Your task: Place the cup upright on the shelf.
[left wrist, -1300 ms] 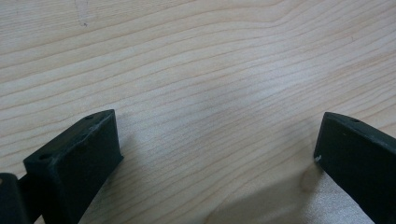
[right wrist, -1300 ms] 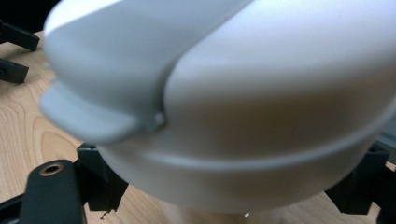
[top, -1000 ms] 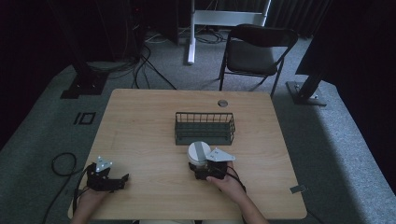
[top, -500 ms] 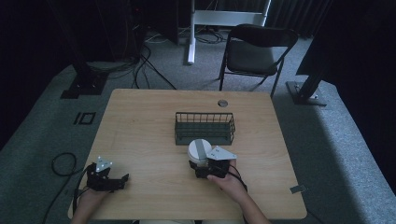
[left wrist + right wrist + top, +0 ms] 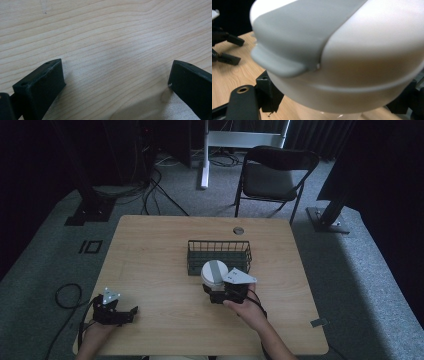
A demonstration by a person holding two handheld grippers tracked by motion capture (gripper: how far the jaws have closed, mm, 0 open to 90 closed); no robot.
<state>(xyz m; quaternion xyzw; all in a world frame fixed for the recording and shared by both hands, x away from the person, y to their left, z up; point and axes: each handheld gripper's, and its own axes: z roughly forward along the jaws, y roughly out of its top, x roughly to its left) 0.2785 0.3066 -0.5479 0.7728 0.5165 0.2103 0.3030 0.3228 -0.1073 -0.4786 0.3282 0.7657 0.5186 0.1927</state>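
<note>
Your right gripper (image 5: 216, 287) is clamped on a white container (image 5: 214, 272) with a grey strap (image 5: 215, 270) over its lid, jaws closed on the lower body from both sides, as the right gripper view shows (image 5: 337, 110). The container (image 5: 352, 57) is round, so no real long axis; it stands roughly upright, lid up. The grey strap (image 5: 299, 27) is the only directional cue: in the high view it runs across the lid from your side toward the wire basket (image 5: 219, 255), ending in a tab (image 5: 277, 63) that overhangs the lid rim. Container sits just on your side of the basket's near wall, touching or nearly so; can't tell if its base is on the surface (image 5: 160, 245) or lifted off it.

Your left gripper (image 5: 131, 312) rests well apart from the basket, at the near left corner of the surface, jaws pointing toward the basket's side. Left gripper view: jaws spread wide (image 5: 115, 82), nothing between them, bare wood grain under them.

Small round grommet (image 5: 238, 230) lies beyond the basket, near the far edge. Folding chair (image 5: 272, 175) stands on the floor past that edge
</note>
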